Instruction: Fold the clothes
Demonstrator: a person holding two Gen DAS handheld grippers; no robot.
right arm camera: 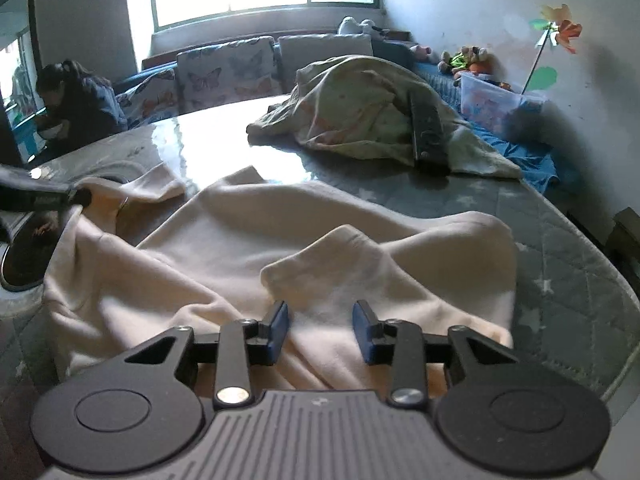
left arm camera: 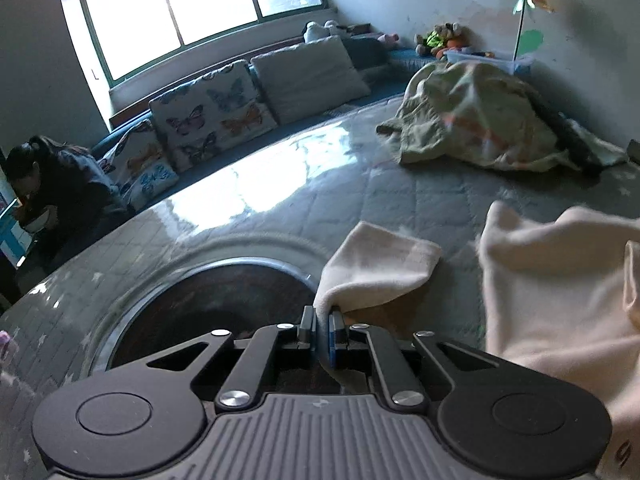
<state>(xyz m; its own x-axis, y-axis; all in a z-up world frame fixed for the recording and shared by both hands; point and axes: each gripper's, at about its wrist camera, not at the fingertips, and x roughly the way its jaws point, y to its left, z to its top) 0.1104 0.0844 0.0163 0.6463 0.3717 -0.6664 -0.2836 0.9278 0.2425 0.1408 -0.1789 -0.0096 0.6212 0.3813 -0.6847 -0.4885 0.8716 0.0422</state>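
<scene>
left tongs (left arm camera: 322,326) clenched on cream garment (right arm camera: 280,248) sleeve; right tongs (right arm camera: 320,330) released above it

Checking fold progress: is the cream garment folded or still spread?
Spread and rumpled: the cream garment lies loosely across the table, one sleeve pinched by the left tongs.

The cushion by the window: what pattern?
Butterflies on white, on the cushion; clearest in the left wrist view.
</scene>
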